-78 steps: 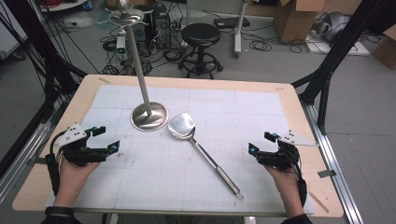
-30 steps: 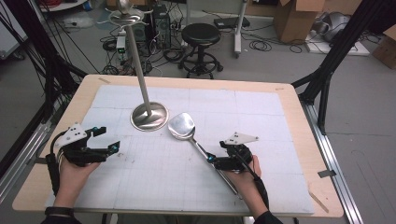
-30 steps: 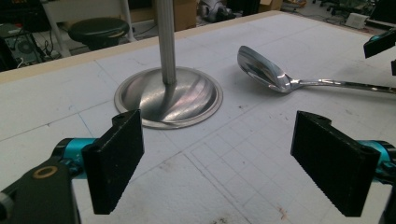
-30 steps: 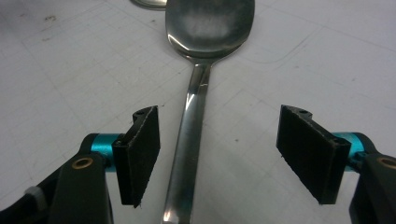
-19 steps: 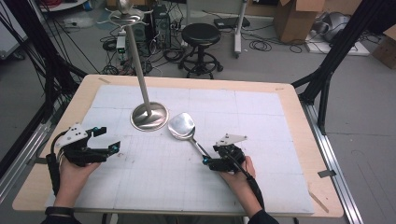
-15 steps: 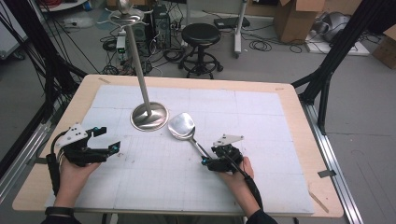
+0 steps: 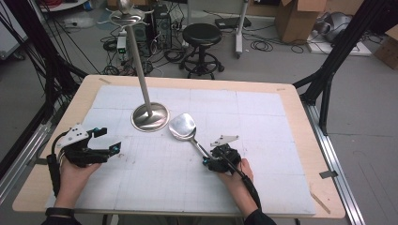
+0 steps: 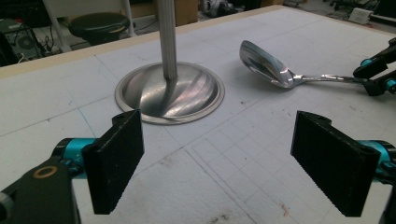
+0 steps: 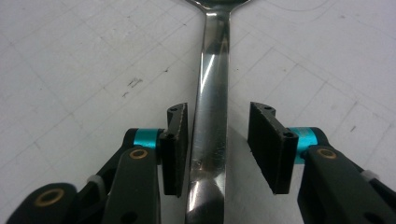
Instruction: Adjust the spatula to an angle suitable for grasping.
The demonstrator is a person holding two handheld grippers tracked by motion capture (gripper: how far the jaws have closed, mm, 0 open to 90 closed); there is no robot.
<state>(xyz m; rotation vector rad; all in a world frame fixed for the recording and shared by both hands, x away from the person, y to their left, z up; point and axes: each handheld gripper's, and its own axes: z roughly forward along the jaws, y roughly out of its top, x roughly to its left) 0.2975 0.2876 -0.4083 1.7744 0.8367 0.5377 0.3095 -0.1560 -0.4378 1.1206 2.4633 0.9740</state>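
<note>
Right claw (image 9: 218, 149) is straddling the handle of the spoon (image 7: 184, 128), jaws parted either side with a gap showing, so the grasp looks lined up but not made; closing and lifting are left. Ahead of it, the bowl is lying near the stand (image 7: 149, 116). Left claw (image 7: 107, 149) is waiting wide open on the counter (image 7: 291, 112).

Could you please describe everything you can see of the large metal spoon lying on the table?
The spoon is a long serving spoon of shiny, mirror-like metal, with a broad rounded bowl and a flat, narrow handle. It lies flat on the white gridded mat, bowl up, the bowl close beside the stand's round base but apart from it. The handle runs back toward the person's right side. The right gripper straddles the handle, one jaw on each side, with a gap showing on one side, so not yet clamped.
</note>
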